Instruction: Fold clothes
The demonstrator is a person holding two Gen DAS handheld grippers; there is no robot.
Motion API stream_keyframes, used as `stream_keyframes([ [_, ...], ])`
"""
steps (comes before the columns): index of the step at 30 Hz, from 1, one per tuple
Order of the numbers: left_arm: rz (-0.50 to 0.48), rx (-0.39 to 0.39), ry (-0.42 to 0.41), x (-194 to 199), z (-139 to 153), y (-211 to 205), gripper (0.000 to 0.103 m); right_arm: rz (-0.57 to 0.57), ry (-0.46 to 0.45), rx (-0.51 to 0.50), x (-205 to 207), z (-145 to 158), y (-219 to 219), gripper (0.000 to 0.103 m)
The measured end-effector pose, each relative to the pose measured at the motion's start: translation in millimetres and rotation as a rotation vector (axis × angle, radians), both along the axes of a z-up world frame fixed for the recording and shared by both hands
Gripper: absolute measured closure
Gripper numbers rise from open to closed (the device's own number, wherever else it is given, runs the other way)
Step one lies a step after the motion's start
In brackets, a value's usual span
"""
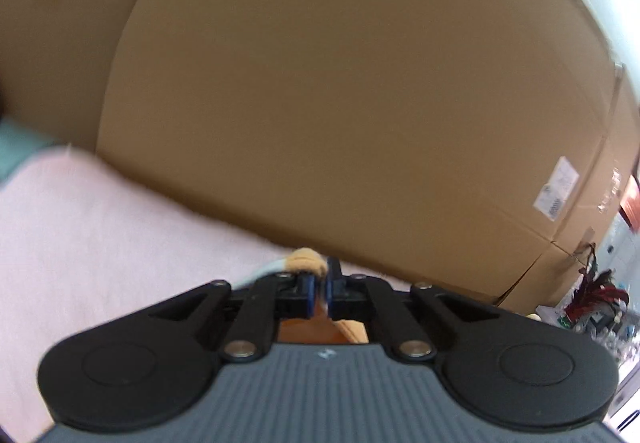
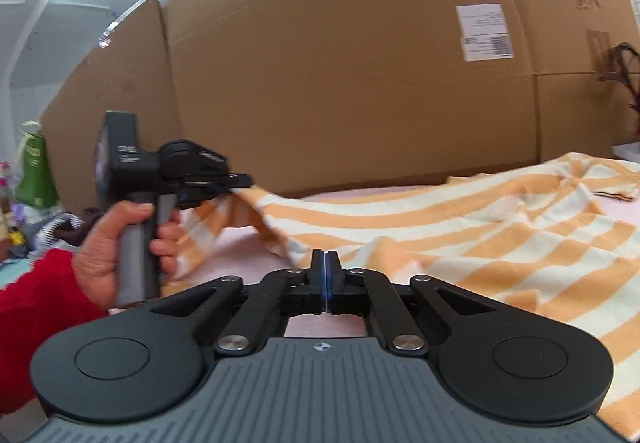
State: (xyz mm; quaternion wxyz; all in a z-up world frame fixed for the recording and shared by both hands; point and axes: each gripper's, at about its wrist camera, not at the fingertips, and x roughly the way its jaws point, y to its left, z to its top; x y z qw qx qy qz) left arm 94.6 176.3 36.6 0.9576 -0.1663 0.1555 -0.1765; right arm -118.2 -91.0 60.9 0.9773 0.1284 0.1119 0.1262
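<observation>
Right wrist view: orange-and-cream striped garment spread over a pink bed cover, rumpled, running from lower right up toward the left. Left tool seen side-on here, held by a hand in a red sleeve; its fingers are pinched on a corner of the garment, and that corner is lifted clear of the cover, cloth draping down from it. Right tool in the foreground with both pads pressed together; garment edge lies right at the tips, but whether cloth is caught between them cannot be told. Left wrist view: blurred. Left tool shown from behind, blue pads closed on a bunched bit of orange fabric poking out above the tips; more orange shows under the linkage. Most of the garment is out of this view; only pink cover fills the left. Large cardboard box stands close behind the bed in both views, white label on its face, walling off the room. Green bag and clutter far left.
</observation>
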Motion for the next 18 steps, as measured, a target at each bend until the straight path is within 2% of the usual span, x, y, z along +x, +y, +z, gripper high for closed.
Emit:
stream_keyframes([
  [2, -0.037, 0.005, -0.028, 8.9, 14.3, 8.2, 0.102, 0.102, -0.020, 0.004, 3.9, 5.0, 24.3, 0.102],
  [4, -0.033, -0.007, -0.044, 18.0, 23.0, 19.7, 0.102, 0.160, -0.034, -0.076, 7.4, 7.4, 53.5, 0.102],
  [6, -0.011, -0.018, -0.063, 24.1, 28.0, 31.7, 0.102, 0.158, -0.047, -0.158, 7.7, 7.8, 72.3, 0.099],
  [8, 0.024, -0.003, -0.100, 28.2, 31.7, 43.0, 0.102, 0.113, -0.034, -0.185, 7.0, 9.1, 71.7, 0.091],
  [9, 0.041, 0.009, -0.119, 31.5, 32.3, 48.8, 0.102, 0.076, -0.024, -0.188, 6.9, 10.1, 67.9, 0.075],
  [11, 0.080, 0.015, -0.130, 42.2, 28.8, 63.1, 0.101, -0.037, -0.005, -0.170, 6.9, 11.3, 53.9, 0.052],
  [12, 0.092, 0.006, -0.114, 48.3, 21.6, 69.3, 0.101, -0.077, 0.016, -0.152, 8.0, 9.4, 47.6, 0.048],
  [15, 0.122, -0.003, -0.048, 62.6, -12.6, 79.4, 0.101, -0.145, 0.138, -0.121, 22.4, 0.9, 34.7, 0.048],
  [17, 0.129, 0.034, 0.050, 71.9, -26.5, 74.3, 0.102, -0.166, 0.208, -0.156, 36.8, -11.6, 43.8, 0.048],
  [18, 0.120, 0.025, 0.080, 73.9, -31.3, 72.9, 0.102, -0.177, 0.242, -0.180, 44.6, -18.3, 49.4, 0.048],
])
